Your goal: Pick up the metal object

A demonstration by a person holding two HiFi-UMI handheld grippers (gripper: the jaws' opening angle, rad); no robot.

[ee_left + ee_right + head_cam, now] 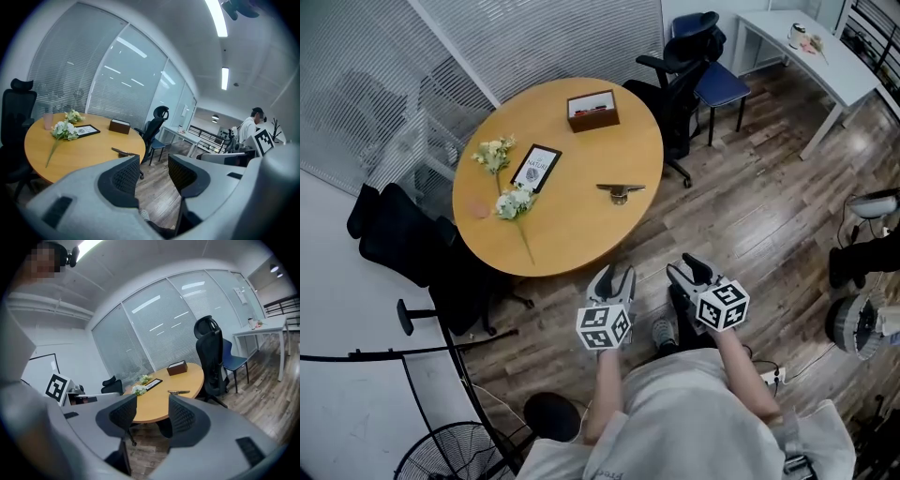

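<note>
The metal object (621,190), a flat bar on a small base, lies near the right edge of the round wooden table (581,225). It also shows in the left gripper view as the metal object (123,152) and in the right gripper view as the metal object (179,392). My left gripper (614,276) and right gripper (686,267) hover over the floor in front of the table, well short of it. Both stand open with nothing between their jaws.
On the table lie white and yellow flowers (508,187), a framed card (535,168) and a brown box (592,111). Black office chairs (680,75) stand at the table's right and left. A white desk (806,52) is at the far right. A fan (455,452) stands bottom left.
</note>
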